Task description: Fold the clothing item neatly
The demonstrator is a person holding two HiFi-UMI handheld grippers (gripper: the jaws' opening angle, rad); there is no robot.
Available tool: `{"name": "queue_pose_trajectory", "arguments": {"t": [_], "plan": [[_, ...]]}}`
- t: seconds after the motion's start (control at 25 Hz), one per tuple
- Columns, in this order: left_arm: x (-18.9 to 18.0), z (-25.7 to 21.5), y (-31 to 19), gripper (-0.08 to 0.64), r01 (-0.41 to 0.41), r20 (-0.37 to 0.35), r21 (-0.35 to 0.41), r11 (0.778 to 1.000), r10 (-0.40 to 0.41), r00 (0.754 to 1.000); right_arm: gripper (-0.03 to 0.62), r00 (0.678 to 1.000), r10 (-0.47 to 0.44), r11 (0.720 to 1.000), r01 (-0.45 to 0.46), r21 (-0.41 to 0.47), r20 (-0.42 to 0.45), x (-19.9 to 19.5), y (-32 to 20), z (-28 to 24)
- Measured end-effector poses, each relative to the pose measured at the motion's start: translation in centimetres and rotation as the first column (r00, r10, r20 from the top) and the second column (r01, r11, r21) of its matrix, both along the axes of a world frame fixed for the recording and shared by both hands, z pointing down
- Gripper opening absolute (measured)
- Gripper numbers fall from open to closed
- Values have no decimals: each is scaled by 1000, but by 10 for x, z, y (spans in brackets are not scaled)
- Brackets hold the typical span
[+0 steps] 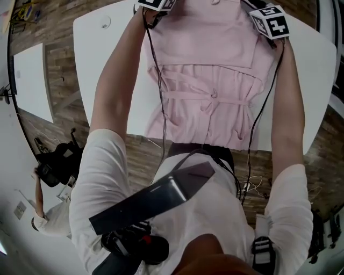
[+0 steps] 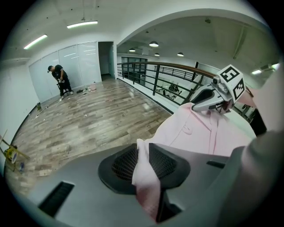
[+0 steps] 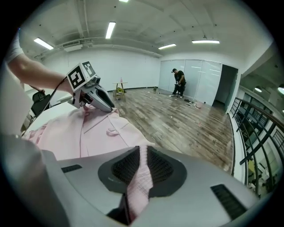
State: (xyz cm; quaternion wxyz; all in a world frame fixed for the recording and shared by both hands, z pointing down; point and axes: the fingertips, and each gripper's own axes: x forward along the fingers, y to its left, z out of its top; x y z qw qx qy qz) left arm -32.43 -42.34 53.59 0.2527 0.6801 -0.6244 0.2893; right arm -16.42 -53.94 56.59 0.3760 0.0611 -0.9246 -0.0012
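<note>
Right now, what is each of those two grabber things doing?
The left gripper is closed on the pink garment.
The right gripper is closed on the same pink garment.

Along the head view's top edge the left tongs (image 1: pixel 156 4) and right tongs (image 1: pixel 270 21) are cut off, their jaws out of frame; the pink garment (image 1: pixel 207 80) runs out there too.

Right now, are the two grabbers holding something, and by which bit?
Yes. The left gripper and the right gripper each pinch the pink cloth garment by its far edge, one near each corner.
</note>
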Motion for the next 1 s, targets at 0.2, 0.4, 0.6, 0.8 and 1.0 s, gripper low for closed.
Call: {"name": "queue_pose_trajectory", "arguments": {"t": [0.2, 0.4, 0.6, 0.8, 1.0], "plan": [[6, -16, -3, 18, -40, 30, 42, 998, 38, 999, 21, 999, -22, 998, 19, 62, 38, -5, 4, -16], [16, -33, 3, 17, -89, 86, 91, 992, 81, 993, 23, 984, -83, 984, 56, 172, 157, 8, 32, -61], [54, -52, 57, 18, -153, 214, 183, 971, 113, 970, 23, 969, -167, 947, 107, 302, 182, 48, 78, -76], [78, -31, 98, 18, -140, 208, 171, 975, 103, 973, 23, 968, -215, 936, 167, 309, 130, 71, 104, -54], [90, 9, 146, 18, -138, 149, 75, 988, 126, 981, 25, 978, -200, 955, 181, 234, 60, 102, 120, -24]]}}
